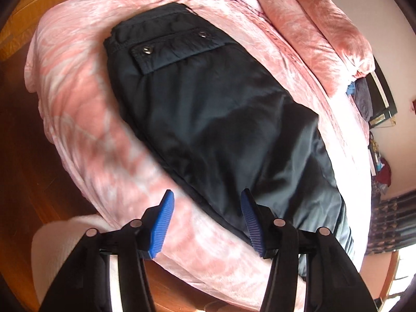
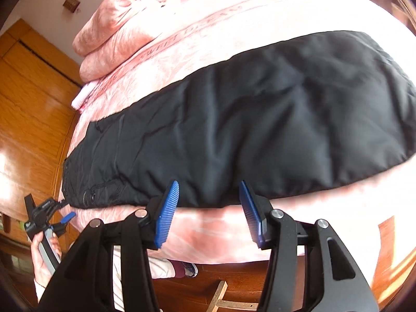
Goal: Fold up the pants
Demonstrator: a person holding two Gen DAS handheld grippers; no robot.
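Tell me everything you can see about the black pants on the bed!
The pants are black, smooth and a little shiny, maybe padded. They lie flat in one long strip along the near edge of a pink blanket, which appears to be the only thing touching them. At one end a pocket flap shows two metal snaps. The fabric has soft wrinkles. Neither the left gripper nor the right gripper holds them; the jaws are open and empty.

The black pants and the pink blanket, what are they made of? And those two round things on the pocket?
The black pants look like smooth nylon or polyester, maybe lightly padded: they shine a little and crease softly. The pink blanket looks like fluffy fleece or plush, with a fuzzy, mottled surface. The two round things, the snaps, seem to be metal, because they glint grey.
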